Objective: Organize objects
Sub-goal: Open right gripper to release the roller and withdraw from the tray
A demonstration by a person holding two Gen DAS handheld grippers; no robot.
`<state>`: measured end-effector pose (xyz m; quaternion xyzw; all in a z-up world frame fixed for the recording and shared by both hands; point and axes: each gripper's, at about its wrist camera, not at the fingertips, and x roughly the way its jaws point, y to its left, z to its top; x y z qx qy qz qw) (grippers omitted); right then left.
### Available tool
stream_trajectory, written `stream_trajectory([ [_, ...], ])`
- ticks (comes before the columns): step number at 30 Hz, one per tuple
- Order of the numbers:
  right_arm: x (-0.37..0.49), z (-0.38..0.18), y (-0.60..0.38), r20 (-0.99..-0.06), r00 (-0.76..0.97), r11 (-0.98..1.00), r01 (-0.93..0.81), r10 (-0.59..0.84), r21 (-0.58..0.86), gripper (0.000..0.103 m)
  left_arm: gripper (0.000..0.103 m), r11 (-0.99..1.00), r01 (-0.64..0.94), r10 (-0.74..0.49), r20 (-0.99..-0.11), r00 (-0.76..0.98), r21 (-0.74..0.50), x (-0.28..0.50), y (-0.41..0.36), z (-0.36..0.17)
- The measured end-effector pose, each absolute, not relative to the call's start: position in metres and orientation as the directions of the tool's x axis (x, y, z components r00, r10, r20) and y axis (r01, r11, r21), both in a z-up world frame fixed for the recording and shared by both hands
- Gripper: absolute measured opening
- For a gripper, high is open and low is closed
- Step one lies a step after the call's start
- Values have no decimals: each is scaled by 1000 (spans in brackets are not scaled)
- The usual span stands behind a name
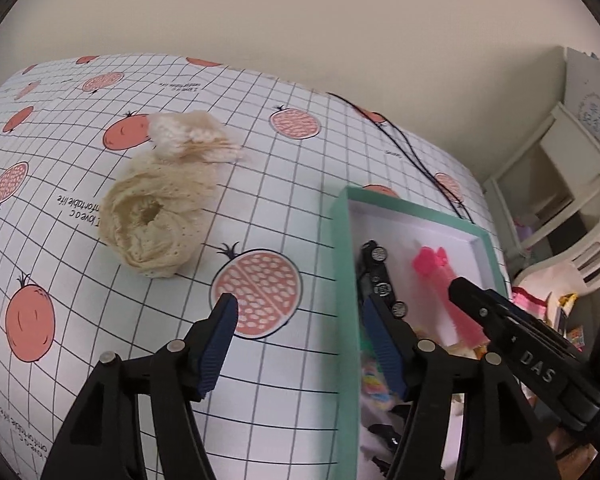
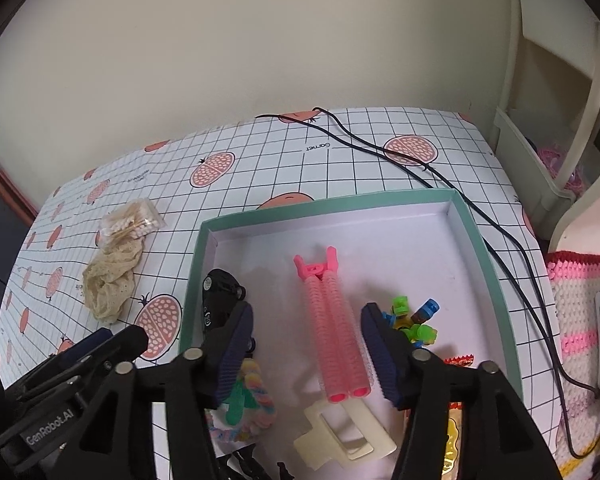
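Two tools gape wide, empty: right tool (image 2: 306, 344) over the pink hair roller (image 2: 334, 328) in the teal box (image 2: 482, 240); left tool (image 1: 300, 320) risks snagging the lace cloth (image 1: 156, 220).

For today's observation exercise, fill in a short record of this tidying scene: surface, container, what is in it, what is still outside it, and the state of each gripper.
surface: table with a grid and fruit print cloth
container: green-rimmed box, white inside
in box: pink hair clip, black toy car, cream claw clip, colourful toy pieces
outside box: beige lace cloth, pack of cotton swabs, black cable
left gripper: open, empty
right gripper: open, over the box
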<state>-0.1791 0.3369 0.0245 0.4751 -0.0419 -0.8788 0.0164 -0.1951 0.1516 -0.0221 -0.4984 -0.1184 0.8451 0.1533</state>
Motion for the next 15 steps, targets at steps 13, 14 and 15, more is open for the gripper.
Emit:
stream_trajectory([
  [13,-180,24,334,-823,-566,-997,-12,-57,77,90,94,-953,-78,293,-830,-474,-292,-199,137,-32],
  [14,-180,23,334,-822,-566,-997,-12,-56,76,91,94,-955,-80,289,-829,-478,-287,-200,137,-32],
  [15,-180,23,333,-821,-568,-997,-13,-56,77,93,94,-957,-82,284,-829,-481,-280,-200,136,-32],
])
